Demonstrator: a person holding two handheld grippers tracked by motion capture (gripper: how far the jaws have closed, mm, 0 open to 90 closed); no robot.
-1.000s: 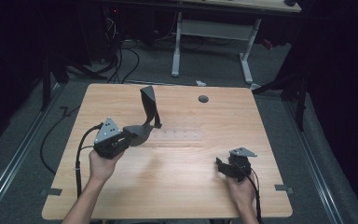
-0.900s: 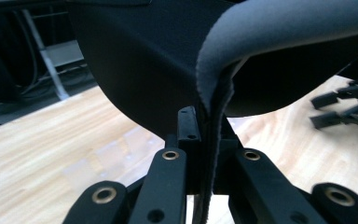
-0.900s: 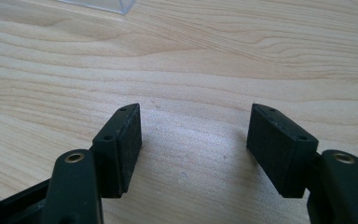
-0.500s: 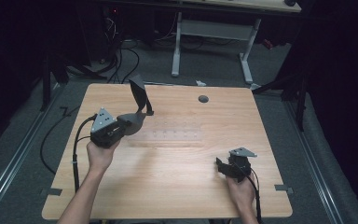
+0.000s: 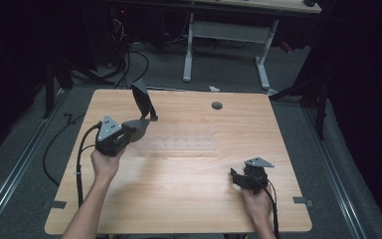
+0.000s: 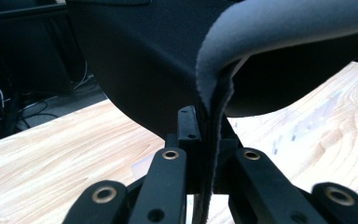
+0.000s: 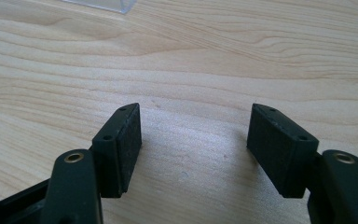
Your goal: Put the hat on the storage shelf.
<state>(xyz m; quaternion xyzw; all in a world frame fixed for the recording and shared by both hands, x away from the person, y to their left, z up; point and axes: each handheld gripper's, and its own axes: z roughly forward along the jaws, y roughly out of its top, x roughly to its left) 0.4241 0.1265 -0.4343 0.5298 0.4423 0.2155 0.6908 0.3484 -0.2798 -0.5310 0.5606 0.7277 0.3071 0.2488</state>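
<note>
- Dark grey cloth (image 5: 142, 102) is pinched at its edge in my left claw (image 5: 132, 130), jaws clamped tight on it; rest of the fabric stands up and curls over above the back-left part of the counter (image 5: 189, 199)
- Left gripper view: cloth's (image 6: 279, 28) raw edge runs down between the two black jaws, fabric folding over above them, wood below
- Left hand (image 5: 104, 164) grips the tool body, cable trailing off the counter's left side
- Right claw (image 5: 236, 178) sits low at the front-right of the counter, well apart from the cloth, held by my right hand (image 5: 258, 206)
- Right gripper view: right claw (image 7: 193, 144) jaws wide apart, nothing between them, bare wood under the pads (image 7: 129, 140)
- Clear plastic strip (image 5: 184, 145) lies flat mid-counter; its corner (image 7: 100, 4) shows at the top of right gripper view
- Small dark round hole (image 5: 217, 105) near the counter's back edge
</note>
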